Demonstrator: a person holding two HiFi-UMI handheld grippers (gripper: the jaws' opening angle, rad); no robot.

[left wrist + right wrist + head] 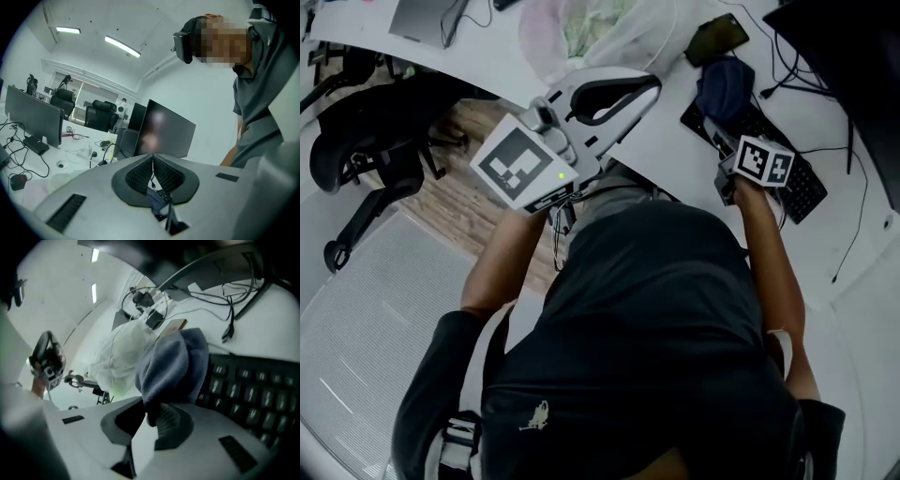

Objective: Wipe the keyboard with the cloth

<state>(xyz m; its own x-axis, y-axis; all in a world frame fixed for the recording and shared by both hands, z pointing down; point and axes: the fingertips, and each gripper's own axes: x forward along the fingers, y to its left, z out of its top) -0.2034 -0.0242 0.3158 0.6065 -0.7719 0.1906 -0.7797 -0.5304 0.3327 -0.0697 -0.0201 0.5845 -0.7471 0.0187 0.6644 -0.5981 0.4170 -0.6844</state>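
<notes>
Judging by how things lay, the wiping looked begun but not finished. The right gripper (151, 414) had its jaws closed on a fold of the dark blue cloth (171, 364), and the rest of the cloth bunched up above the jaws. In the head view, at the upper right of the frame, this cloth rested on the upper-left end of the black keyboard (802, 192). The lower-right end of the keyboard stayed bare beside the gripper's marker cube. In the right gripper view the rows of keys at the right of the frame were also uncovered.

So the cloth was already taken up and brought to the keys, and that part of the job was done. What seemed left was to draw the cloth along the whole length of the keyboard, toward the lower right in the head view. The keys were too small and dark to show dust or streaks, so I could not tell which of them were already clean.

The left gripper (153, 161) took no part in the work. Its jaws were pressed together with nothing between them, and it was lifted above the white desk (670, 150), pointing toward a dark monitor (164, 129). A thin plastic bag (581, 33) lay on the desk near the cloth, at the top of the head view.
</notes>
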